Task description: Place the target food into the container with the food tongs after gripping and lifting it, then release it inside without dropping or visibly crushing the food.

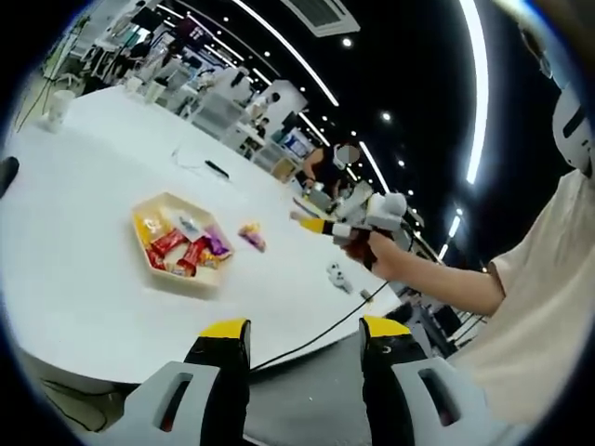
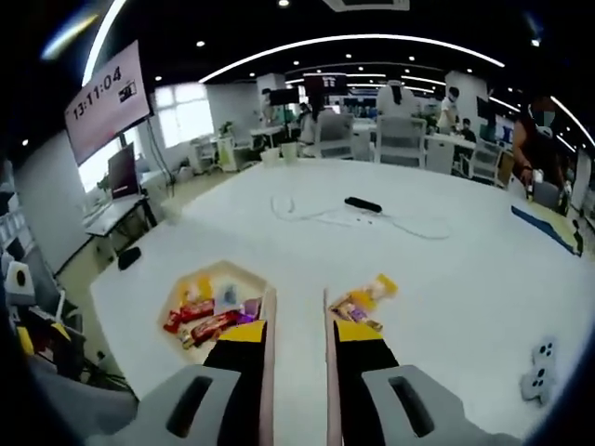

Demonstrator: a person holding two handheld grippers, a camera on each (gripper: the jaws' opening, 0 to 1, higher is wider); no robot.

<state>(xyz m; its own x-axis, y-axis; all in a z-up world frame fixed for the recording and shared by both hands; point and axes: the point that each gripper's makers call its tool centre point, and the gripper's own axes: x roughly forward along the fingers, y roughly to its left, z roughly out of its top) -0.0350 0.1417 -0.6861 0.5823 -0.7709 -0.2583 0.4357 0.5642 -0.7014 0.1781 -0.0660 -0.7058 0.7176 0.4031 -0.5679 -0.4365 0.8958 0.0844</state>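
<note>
A cream six-sided tray [image 1: 199,282] [image 2: 223,265] with several wrapped snacks in it sits on the white table [image 1: 84,279]. Loose yellow and purple snack packs [image 1: 251,235] [image 2: 363,299] lie on the table to its right. My right gripper [image 2: 297,325] is shut on the food tongs [image 2: 269,311], whose two thin arms stand apart with nothing between them; they point between the tray and the loose packs, above the table. A hand holds that gripper [image 1: 314,223] up, right of the packs. My left gripper [image 1: 305,330] hangs open and empty off the table's near edge.
A black cable [image 1: 316,344] runs over the near table edge. A small white piece [image 1: 337,274] [image 2: 537,372] lies right of the packs. A black bar with a white cord [image 2: 363,204] lies farther back. A wall screen [image 2: 107,98], chairs and people stand beyond.
</note>
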